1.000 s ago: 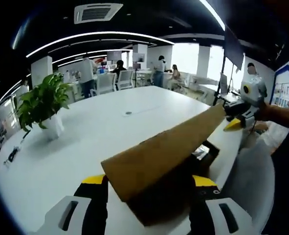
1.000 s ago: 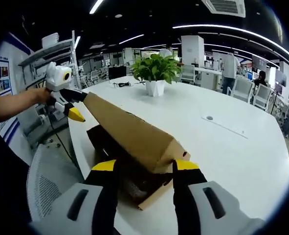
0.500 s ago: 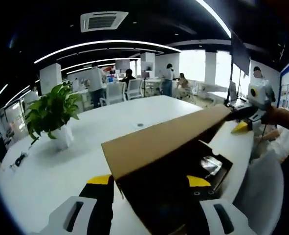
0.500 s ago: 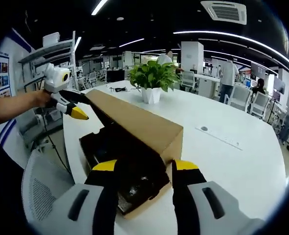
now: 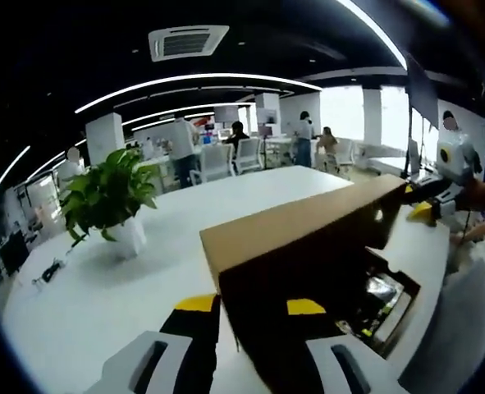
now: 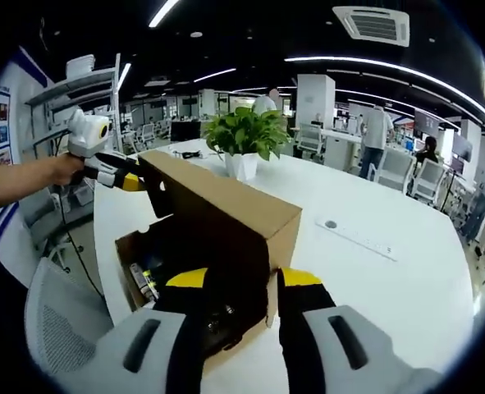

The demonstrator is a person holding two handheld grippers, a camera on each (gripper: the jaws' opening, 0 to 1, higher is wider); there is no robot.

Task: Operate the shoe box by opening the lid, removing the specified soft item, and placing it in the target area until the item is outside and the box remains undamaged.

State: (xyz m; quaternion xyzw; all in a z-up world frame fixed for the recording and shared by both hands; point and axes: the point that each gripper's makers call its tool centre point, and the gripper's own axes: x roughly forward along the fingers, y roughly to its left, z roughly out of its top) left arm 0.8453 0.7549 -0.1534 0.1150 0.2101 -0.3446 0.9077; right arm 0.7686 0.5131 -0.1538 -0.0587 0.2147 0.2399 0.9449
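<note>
Your left tongs (image 5: pixel 250 308) grip one end of the shoe box lid (image 5: pixel 308 226), and your right tongs (image 6: pixel 236 279) grip the opposite end, each pair closed narrow on the cardboard edge. The lid stands raised, nearly on edge, hinging away from you over the shoe box (image 6: pixel 156 267) on the white surface (image 6: pixel 373 271).

Lift both ends at the same rate so the lid does not twist along its fold; judging by how steep it already stands, little travel remains before it leans back freely. Ease off once it does, since forcing it past the hinge could tear the cardboard.

The dark contents (image 5: pixel 382 291) lie just beyond your left tongs, below the lid's free edge; I cannot tell which part is the soft item. The potted plant (image 5: pixel 111 197) stands well apart.
</note>
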